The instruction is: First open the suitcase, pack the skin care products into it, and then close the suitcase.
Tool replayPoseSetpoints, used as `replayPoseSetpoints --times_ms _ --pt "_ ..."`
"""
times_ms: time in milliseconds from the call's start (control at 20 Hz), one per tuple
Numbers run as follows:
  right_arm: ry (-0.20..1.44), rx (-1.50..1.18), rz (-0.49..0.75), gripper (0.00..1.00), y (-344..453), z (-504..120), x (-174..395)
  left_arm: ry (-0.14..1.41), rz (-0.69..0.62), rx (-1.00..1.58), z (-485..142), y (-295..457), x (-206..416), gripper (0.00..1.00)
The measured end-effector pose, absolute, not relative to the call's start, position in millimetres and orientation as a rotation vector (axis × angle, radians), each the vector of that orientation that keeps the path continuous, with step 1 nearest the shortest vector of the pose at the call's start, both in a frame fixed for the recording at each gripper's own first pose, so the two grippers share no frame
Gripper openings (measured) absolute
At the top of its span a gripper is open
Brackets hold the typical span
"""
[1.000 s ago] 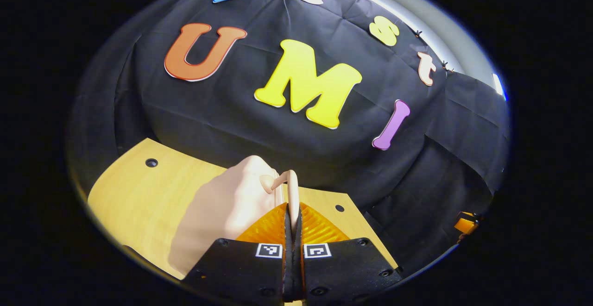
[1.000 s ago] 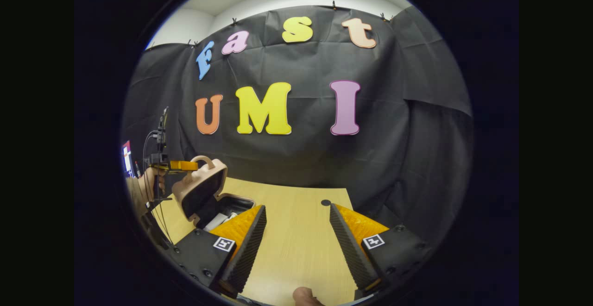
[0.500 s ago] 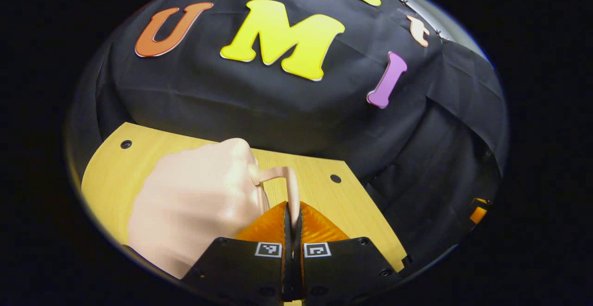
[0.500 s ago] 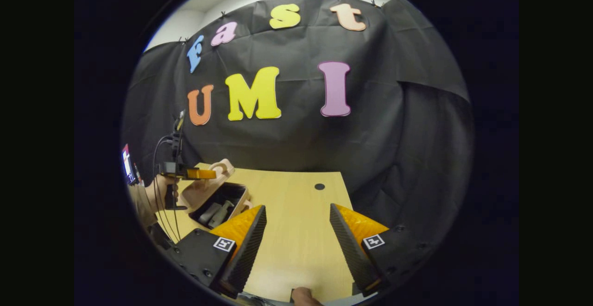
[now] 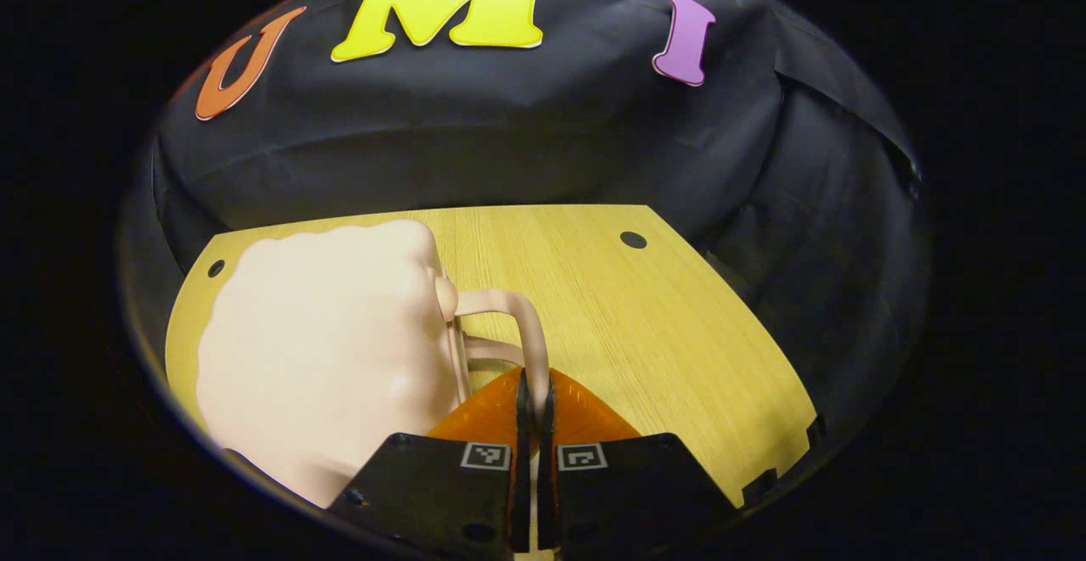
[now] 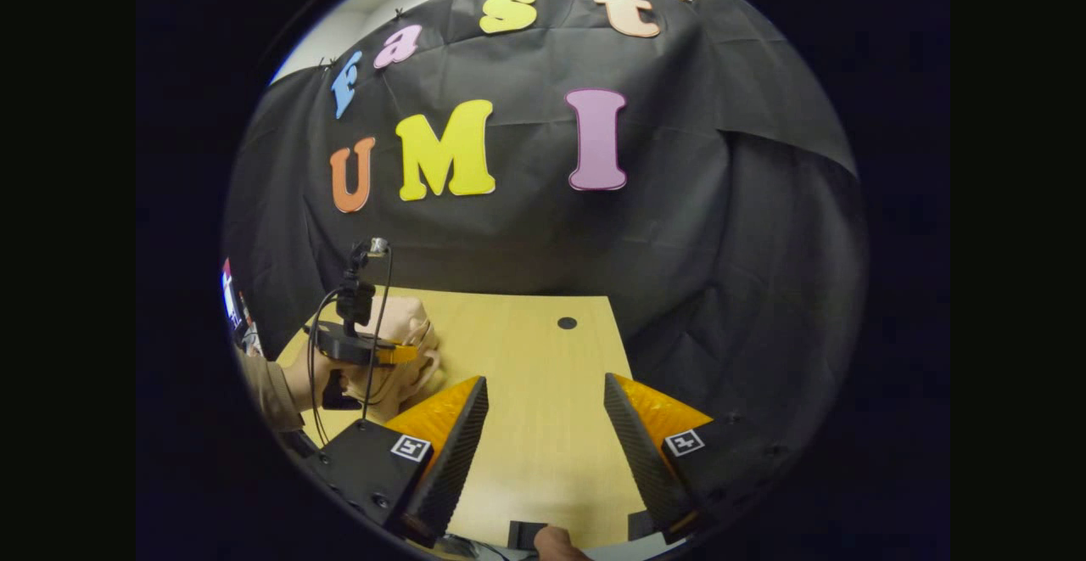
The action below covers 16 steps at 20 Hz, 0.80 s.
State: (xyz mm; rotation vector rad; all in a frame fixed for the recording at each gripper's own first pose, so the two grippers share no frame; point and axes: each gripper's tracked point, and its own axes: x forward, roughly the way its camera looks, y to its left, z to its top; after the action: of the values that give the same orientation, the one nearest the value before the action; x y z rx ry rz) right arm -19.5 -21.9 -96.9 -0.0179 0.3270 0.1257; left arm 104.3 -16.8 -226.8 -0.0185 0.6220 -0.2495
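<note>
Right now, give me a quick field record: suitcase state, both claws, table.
suitcase: pale pink case, lid down on the base, looks closed; latching cannot be told
handle: pink loop on the case's edge
left claw: shut on the handle, fingers pinching it
right claw: open, holding nothing, above the table
table: wooden top, bare beside the case
skin care products: none on the table; likely inside

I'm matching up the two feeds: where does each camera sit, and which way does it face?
Left gripper view: rides the left gripper, facing along its fingers, which pinch the handle of the pale pink hard-shell suitcase on the light wooden table.
Right gripper view: rides the open right gripper, facing over the table toward the black cloth wall; a fingertip shows below.
Shared: table, suitcase, wall.
</note>
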Motion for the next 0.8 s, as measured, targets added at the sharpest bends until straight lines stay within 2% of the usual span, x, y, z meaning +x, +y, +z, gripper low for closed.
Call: replayPoseSetpoints --times_ms 50,100,150,200,300,350,450,550,600,650,700,750,800 --pt "0.329 -0.019 0.123 0.81 -22.9 -97.1 -18.5 0.622 -0.240 -0.004 -226.9 -21.2 103.4 0.09" --pt "0.331 -0.019 0.120 0.77 -23.6 -96.6 -16.3 0.628 -0.220 0.021 -227.3 -23.8 100.4 0.23" --pt "0.333 -0.020 0.119 0.81 -22.4 -96.5 -13.6 0.637 -0.197 0.053 -230.0 -24.8 99.5 0.25" --pt "0.332 -0.023 0.121 0.77 -19.9 -96.4 -11.4 0.646 -0.188 0.073 -229.1 -24.8 99.5 0.55" --pt "0.325 -0.031 0.128 0.77 -11.9 -93.3 -7.9 0.647 -0.181 0.055 -223.3 -28.9 94.9 0.73" --pt "0.315 -0.036 0.135 0.81 -7.1 -89.4 -6.9 0.644 -0.177 0.029 -217.7 -30.5 91.0 0.87" --pt "0.293 -0.048 0.141 0.81 0.7 -82.2 -3.9 0.614 -0.119 0.010 -199.7 -21.6 81.0 0.98" --pt "0.261 -0.067 0.135 0.81 8.7 -71.6 0.5 0.577 -0.036 0.045 -173.6 -0.5 65.9 0.99" --pt "0.241 -0.071 0.136 0.81 14.3 -64.7 1.8 0.541 -0.022 0.055 -157.5 5.4 60.4 0.99" --pt "0.225 -0.073 0.135 0.77 20.4 -58.3 3.1 0.501 -0.020 0.051 -140.0 8.6 54.9 0.99" --pt "0.213 -0.073 0.136 0.81 26.4 -53.2 4.9 0.461 -0.017 0.042 -121.8 12.6 50.1 0.99" --pt "0.210 -0.074 0.145 0.77 35.0 -48.9 5.7 0.420 -0.012 0.038 -103.3 16.9 44.7 0.99" --pt "0.204 -0.079 0.146 0.81 41.7 -44.2 5.6 0.384 -0.008 0.037 -83.3 23.3 38.7 0.98"
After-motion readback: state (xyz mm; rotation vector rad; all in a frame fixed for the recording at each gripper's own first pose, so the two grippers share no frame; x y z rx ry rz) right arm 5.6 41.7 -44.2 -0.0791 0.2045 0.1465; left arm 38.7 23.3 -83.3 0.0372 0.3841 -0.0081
